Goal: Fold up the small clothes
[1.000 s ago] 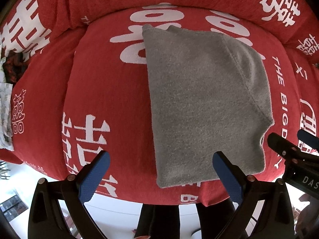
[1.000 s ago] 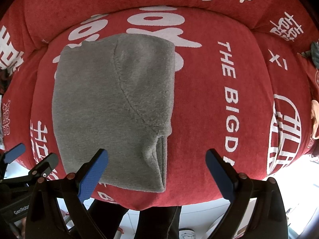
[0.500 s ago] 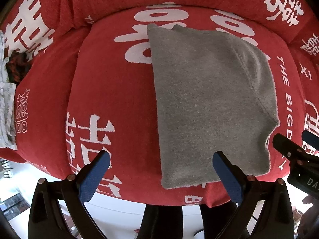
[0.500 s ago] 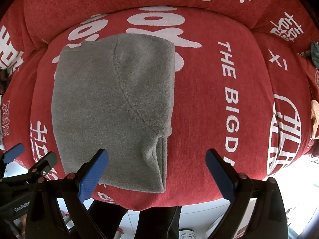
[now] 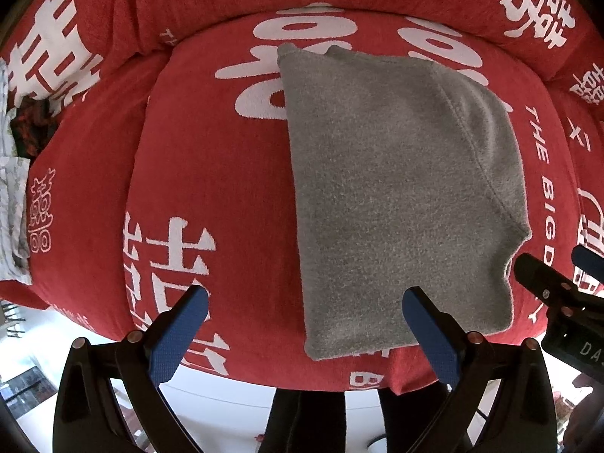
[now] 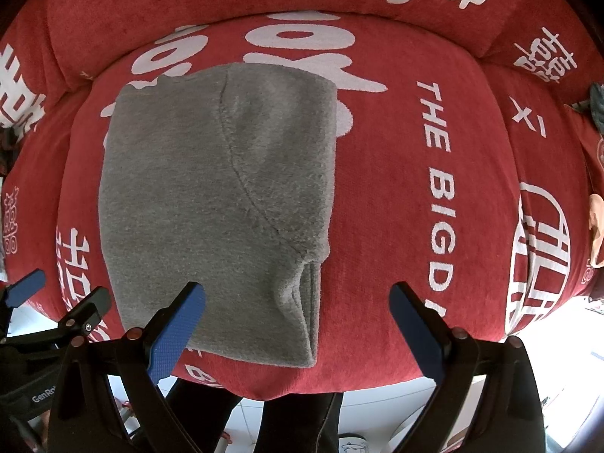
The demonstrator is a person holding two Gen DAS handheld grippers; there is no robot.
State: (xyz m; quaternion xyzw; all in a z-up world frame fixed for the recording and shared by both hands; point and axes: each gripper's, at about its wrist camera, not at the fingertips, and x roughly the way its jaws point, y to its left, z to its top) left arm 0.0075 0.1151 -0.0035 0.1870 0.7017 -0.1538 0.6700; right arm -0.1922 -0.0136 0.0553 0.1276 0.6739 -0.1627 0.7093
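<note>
A grey fleece garment lies folded flat on the red cushion with white lettering; it also shows in the right wrist view, a curved seam across it and layered edges at its near right corner. My left gripper is open and empty, held above the garment's near left edge. My right gripper is open and empty above the garment's near right corner. Each gripper shows at the other view's edge, the right one and the left one.
The red backrest rises behind the cushion. Patterned clothes lie at the far left, a dark cloth and a pale item at the far right. The cushion's front edge drops to a white floor.
The left wrist view has shifted slightly, so the garment sits a little further right and lower in it. The right gripper and the garment have hardly moved. Both grippers stay open.
</note>
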